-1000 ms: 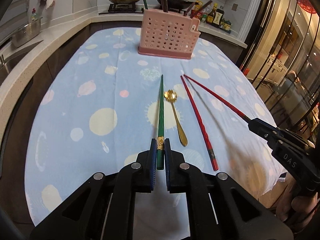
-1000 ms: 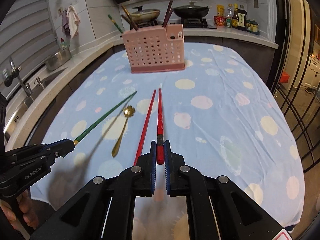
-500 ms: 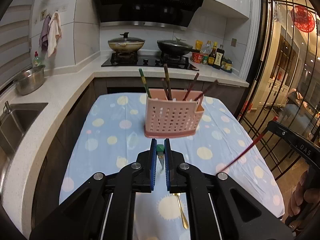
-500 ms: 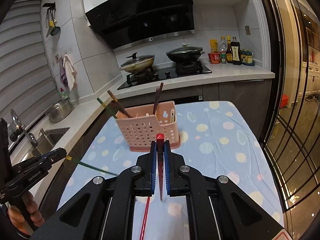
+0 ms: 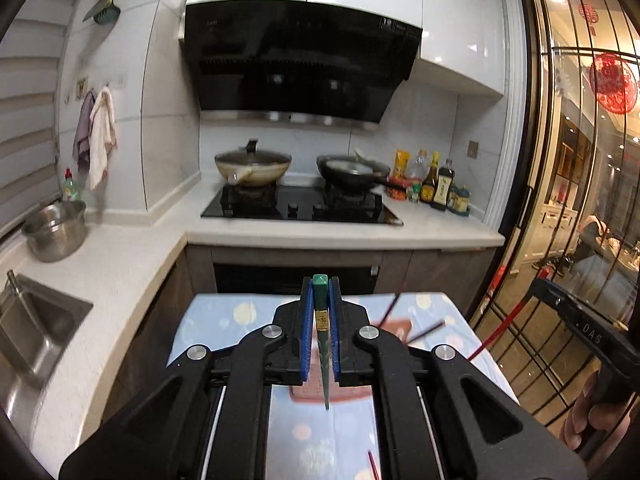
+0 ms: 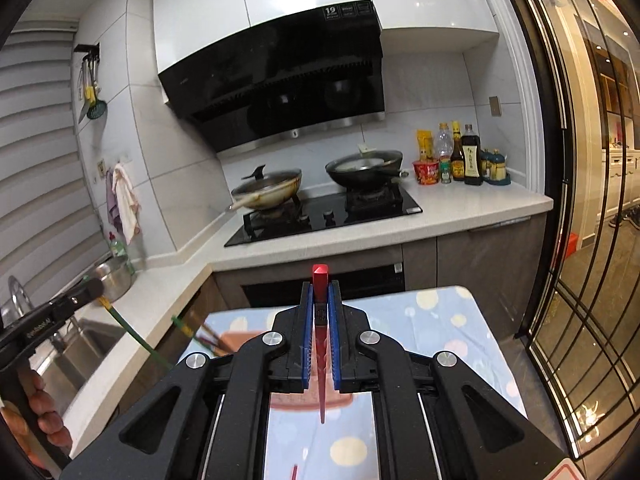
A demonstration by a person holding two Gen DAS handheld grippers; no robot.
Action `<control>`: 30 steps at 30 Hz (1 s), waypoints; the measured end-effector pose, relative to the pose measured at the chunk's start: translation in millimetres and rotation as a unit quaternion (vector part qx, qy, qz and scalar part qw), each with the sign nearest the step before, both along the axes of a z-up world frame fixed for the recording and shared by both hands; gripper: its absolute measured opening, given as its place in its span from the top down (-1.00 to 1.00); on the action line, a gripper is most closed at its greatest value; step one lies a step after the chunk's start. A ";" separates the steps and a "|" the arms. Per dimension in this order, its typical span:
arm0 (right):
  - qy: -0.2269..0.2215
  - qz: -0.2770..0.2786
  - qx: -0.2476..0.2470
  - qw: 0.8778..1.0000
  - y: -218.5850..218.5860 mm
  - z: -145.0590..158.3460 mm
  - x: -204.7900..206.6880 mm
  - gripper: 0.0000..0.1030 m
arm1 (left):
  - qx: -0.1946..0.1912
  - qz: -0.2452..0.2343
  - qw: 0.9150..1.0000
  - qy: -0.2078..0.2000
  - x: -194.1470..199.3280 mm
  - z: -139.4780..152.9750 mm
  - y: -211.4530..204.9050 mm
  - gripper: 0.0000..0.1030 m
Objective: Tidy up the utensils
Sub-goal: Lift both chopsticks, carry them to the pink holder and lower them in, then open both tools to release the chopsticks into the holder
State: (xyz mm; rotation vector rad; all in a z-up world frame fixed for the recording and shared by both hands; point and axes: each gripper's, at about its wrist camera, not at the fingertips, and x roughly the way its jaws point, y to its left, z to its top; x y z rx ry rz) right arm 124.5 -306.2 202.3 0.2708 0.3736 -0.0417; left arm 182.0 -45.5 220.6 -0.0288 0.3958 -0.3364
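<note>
In the left wrist view my left gripper [image 5: 320, 292] is shut on a green chopstick [image 5: 323, 344], which hangs tip down above the pink utensil holder [image 5: 396, 326]. The holder is mostly hidden behind the fingers. My right gripper [image 6: 321, 292] is shut on a red chopstick [image 6: 321, 360], also tip down over the holder [image 6: 228, 340]. Each gripper shows in the other's view: the right gripper [image 5: 538, 286] with its red chopstick [image 5: 500, 328], and the left gripper [image 6: 94, 288] with its green chopstick [image 6: 136, 336]. A second red chopstick [image 5: 372, 464] lies on the cloth below.
The table's blue dotted cloth [image 5: 224, 316] ends just before the counter [image 5: 340, 236]. On the counter are a hob with two pans [image 5: 252, 166] and bottles [image 5: 436, 188]. A steel pot [image 5: 56, 232] and sink [image 5: 36, 328] are at left, and a glass door [image 5: 580, 200] at right.
Both grippers have risen from the table, lifting the green and red chopsticks, which now hang tip down. The holder has slid under the fingers and the spoon has left view.
</note>
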 end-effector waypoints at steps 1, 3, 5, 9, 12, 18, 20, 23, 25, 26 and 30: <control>-0.003 -0.003 0.000 1.000 -1.8 3.7 6.2 0.87 | 0.001 0.004 1.000 -0.009 6.0 7.2 -1.0 0.86; -0.011 -0.008 0.000 1.000 -5.6 11.0 17.3 0.87 | 0.002 0.008 1.000 -0.021 18.1 19.8 -2.8 0.86; -0.020 -0.010 0.002 1.000 -8.0 18.2 28.0 0.87 | 0.006 0.011 0.999 -0.030 28.8 28.6 -4.8 0.86; -0.026 -0.009 0.000 1.000 -8.5 24.8 49.2 0.87 | 0.009 0.014 0.999 -0.037 49.1 34.9 -8.2 0.86; -0.021 -0.003 0.007 1.000 -5.9 22.1 65.0 0.87 | 0.007 0.014 0.999 -0.038 60.3 32.3 -11.1 0.86; 0.000 0.010 0.011 1.000 1.3 6.2 86.5 0.87 | 0.007 0.009 0.999 -0.031 74.8 23.2 -18.1 0.86; 0.007 0.013 0.014 1.000 3.1 -0.3 91.6 0.87 | 0.007 0.005 1.000 -0.025 78.0 17.0 -20.8 0.86; 0.022 0.017 0.021 0.999 3.8 -13.2 98.1 0.87 | 0.007 0.001 1.000 -0.012 82.4 5.4 -24.4 0.86; 0.033 0.023 0.027 0.999 3.4 -22.0 101.6 0.87 | 0.010 0.000 1.000 -0.003 84.2 -2.9 -26.9 0.86; 0.038 0.027 0.027 0.999 3.0 -25.8 102.7 0.86 | 0.010 0.002 1.000 0.001 84.9 -7.0 -27.1 0.86; 0.044 0.015 0.019 0.999 0.1 -33.6 96.6 0.60 | -0.003 0.014 1.000 0.016 86.3 -17.0 -21.5 0.80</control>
